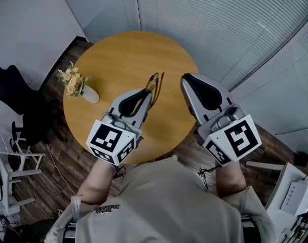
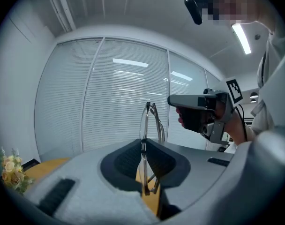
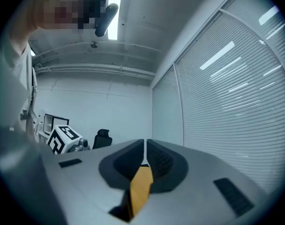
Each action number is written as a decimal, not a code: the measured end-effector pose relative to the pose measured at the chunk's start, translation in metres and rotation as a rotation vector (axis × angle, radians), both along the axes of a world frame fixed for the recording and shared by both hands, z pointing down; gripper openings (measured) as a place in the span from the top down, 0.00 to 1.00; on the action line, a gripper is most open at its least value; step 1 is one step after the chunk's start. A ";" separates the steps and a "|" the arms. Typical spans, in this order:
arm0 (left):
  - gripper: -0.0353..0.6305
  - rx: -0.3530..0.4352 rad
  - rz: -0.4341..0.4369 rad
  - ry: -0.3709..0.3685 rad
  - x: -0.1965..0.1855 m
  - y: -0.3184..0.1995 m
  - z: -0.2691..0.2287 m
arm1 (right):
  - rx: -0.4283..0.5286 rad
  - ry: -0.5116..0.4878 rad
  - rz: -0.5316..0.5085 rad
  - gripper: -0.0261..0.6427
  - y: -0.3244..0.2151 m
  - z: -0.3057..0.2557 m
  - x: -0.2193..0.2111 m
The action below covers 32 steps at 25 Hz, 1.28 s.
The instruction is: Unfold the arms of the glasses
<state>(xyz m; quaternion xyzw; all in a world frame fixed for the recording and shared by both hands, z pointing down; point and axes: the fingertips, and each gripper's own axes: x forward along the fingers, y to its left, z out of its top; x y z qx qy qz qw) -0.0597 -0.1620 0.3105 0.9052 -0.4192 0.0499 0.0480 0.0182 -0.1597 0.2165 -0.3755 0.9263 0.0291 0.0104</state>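
Note:
A pair of thin metal-framed glasses hangs over the round wooden table. My left gripper is shut on its frame. In the left gripper view the glasses stand edge-on between the dark pads, one lens rising above the tips of the left gripper. The arms lie close to the frame. My right gripper floats just right of the glasses, apart from them, with its jaws together and nothing between them. In the left gripper view the right gripper is at the right. The right gripper shows only table between its pads.
A small vase of flowers stands at the table's left edge. A black office chair and white chairs stand on the floor at the left. Window blinds curve behind the table. A white device sits at the lower right.

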 end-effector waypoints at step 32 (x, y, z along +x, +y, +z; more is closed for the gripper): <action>0.88 -0.005 -0.108 0.091 -0.029 -0.020 -0.008 | -0.124 0.073 -0.059 0.90 0.003 0.057 0.003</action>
